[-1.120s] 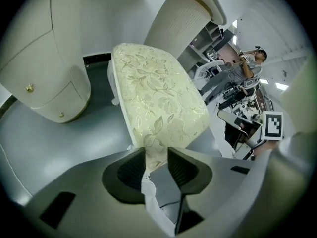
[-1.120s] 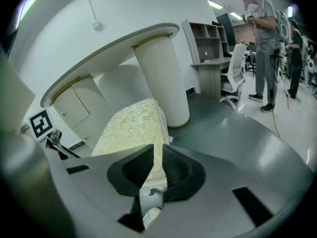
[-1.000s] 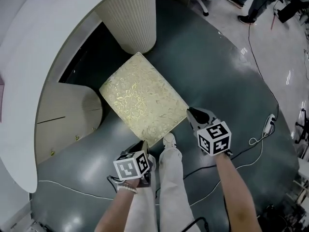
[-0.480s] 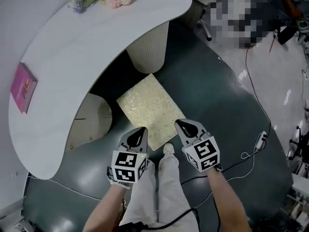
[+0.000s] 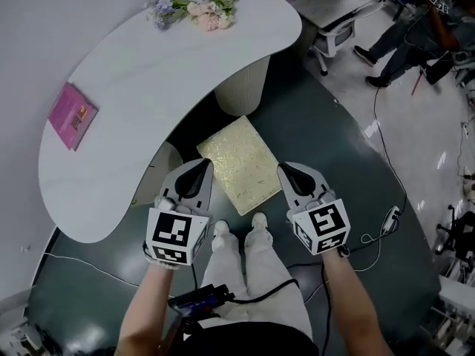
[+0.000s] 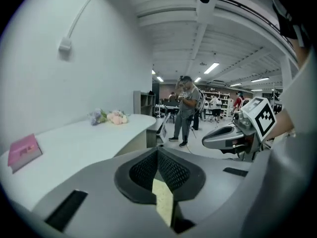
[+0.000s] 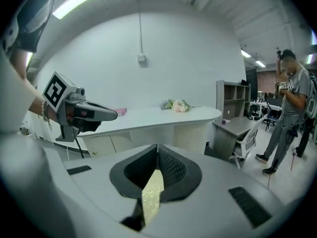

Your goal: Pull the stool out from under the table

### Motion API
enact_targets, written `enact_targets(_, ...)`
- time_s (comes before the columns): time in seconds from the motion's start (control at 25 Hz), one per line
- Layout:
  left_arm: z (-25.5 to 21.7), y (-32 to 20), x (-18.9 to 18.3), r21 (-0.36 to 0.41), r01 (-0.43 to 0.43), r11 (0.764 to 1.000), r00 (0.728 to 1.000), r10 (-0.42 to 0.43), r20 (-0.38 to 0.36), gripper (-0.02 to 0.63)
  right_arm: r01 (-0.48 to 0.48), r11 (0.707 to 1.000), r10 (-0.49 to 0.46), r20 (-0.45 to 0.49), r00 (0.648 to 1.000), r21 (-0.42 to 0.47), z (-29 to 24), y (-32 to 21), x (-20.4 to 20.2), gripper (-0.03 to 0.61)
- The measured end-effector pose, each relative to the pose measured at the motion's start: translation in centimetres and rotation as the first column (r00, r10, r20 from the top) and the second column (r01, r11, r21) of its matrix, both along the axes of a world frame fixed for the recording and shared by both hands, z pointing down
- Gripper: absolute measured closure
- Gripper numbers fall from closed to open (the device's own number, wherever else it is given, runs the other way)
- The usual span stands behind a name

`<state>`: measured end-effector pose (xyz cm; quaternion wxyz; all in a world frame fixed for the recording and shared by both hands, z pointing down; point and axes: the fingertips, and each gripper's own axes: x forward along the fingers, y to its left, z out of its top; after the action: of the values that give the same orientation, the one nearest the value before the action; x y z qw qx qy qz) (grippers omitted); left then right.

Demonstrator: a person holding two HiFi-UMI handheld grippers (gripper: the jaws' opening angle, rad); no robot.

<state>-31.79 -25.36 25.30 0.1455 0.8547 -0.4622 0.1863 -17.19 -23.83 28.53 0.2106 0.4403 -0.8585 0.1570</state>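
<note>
The stool [image 5: 241, 162], with a gold patterned rectangular top, stands on the dark floor just in front of the white curved table [image 5: 148, 87], close to my shoes. Both grippers are held high above it and side by side. My left gripper [image 5: 200, 167] is shut and empty, and a strip of the stool [image 6: 163, 202] shows below its closed jaws [image 6: 157, 150]. My right gripper [image 5: 288, 170] is also shut with nothing in it, and the stool [image 7: 152, 192] shows under its tips [image 7: 157, 157].
A pink book [image 5: 73, 116] and flowers [image 5: 197, 7] lie on the table, which rests on a ribbed pedestal [image 5: 245, 87]. Cables [image 5: 378, 232] trail over the floor at the right. An office chair [image 5: 338, 39] and people stand at the back right.
Both grippers have risen from the stool's near edge to well above it. The head view has pulled back and now shows the whole table. The stool has stayed where it was.
</note>
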Motion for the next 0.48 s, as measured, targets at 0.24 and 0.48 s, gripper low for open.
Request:
enact_targets(0.24, -8.7, -0.3, -3.2, 0.135, 0.045, 0.990, 0.999, -0.042, -0.020, 0.597, -0.020, 0.996, 0.017, 0.033, 0.999, 0.089, -7.5, 0.3, -0.5, 0.541)
enact_targets(0.48, -14.2, 0.8, -6.2, 0.202, 0.108, 0.973, 0.994, -0.102, -0.043, 0.598, -0.004, 0.983, -0.002, 0.036, 0.999, 0.181, -12.8, 1.1, -1.6, 0.541)
